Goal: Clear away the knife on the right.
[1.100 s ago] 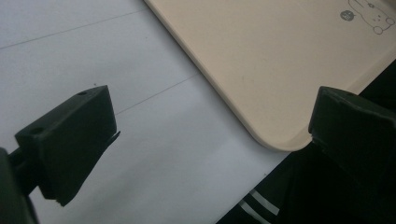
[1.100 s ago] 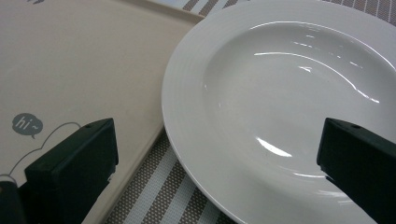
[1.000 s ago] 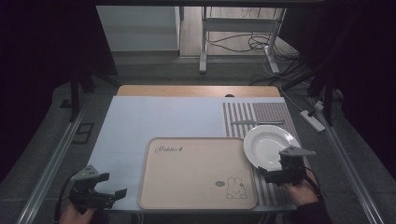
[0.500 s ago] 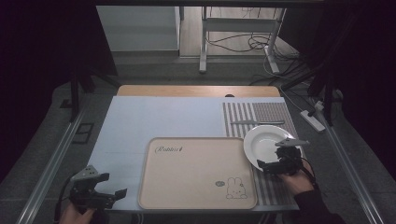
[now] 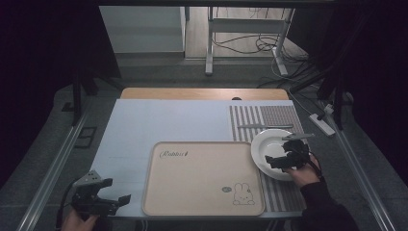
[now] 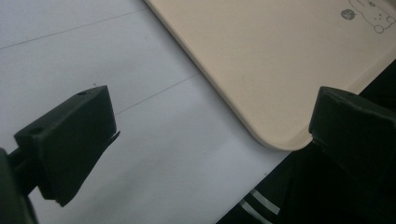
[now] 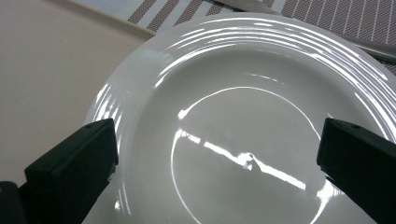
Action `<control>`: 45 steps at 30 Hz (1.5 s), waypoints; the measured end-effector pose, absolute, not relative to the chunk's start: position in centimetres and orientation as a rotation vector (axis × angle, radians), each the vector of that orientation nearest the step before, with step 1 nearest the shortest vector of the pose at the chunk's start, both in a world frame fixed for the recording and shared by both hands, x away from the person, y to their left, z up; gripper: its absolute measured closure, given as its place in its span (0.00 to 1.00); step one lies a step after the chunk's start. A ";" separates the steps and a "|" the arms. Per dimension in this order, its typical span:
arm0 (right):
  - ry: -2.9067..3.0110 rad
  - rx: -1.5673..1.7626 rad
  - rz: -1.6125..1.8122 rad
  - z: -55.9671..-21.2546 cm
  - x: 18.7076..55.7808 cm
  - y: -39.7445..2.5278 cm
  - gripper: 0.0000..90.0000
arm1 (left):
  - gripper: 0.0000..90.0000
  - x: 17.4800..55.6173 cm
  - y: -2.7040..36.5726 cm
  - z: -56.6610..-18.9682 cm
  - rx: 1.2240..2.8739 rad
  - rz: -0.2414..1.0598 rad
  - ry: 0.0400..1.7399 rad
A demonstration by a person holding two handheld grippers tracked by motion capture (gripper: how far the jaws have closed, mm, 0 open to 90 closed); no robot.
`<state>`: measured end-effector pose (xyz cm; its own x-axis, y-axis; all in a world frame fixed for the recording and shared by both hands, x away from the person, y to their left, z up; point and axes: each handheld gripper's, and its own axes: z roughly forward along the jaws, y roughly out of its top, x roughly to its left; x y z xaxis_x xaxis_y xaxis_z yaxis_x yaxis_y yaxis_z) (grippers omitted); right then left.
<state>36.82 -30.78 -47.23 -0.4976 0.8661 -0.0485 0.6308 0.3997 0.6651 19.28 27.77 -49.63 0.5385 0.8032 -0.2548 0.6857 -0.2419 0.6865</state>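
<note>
Right gripper [image 5: 281, 161] sits over the white plate [image 5: 269, 149], jaws spread wide and nothing between them. In the right gripper view I see the plate's glossy bowl [image 7: 243, 126] between the two black jaws, one jaw near the plate's rim on the tray side, the other over the far part of the bowl; whether either touches the china I cannot tell. The plate rests on the striped placemat [image 5: 284, 192] at the right of the table, its edge just beside the beige tray [image 5: 202, 178] — touching or overlapping it, I cannot say which. A piece of cutlery [image 5: 264, 126] lies on the placemat beyond the plate; too small to name.

Left gripper [image 5: 108, 197] is at the near left corner of the table, held in the person's hand [image 5: 79, 222], jaws parted and empty. The left gripper view looks across the pale blue table mat [image 6: 140, 121] to the rounded near corner of the tray [image 6: 280, 70], with the rabbit drawing [image 6: 373, 14] at the top right.

The tray carries nothing — just its printed lettering [image 5: 174, 154] and the rabbit figure.
</note>
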 end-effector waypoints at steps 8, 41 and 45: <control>2.272 1.298 0.816 -47.3 38.1 -30.9 0.00 | 0.01 19.3 27.8 -49.6 1.992 0.190 1.205; 2.224 1.369 0.719 -47.8 44.2 -31.8 0.00 | 0.01 19.3 27.8 -49.6 1.992 0.188 1.204; 2.222 1.379 0.710 -47.8 44.8 -32.0 0.00 | 0.01 19.3 27.8 -49.6 1.993 0.188 1.204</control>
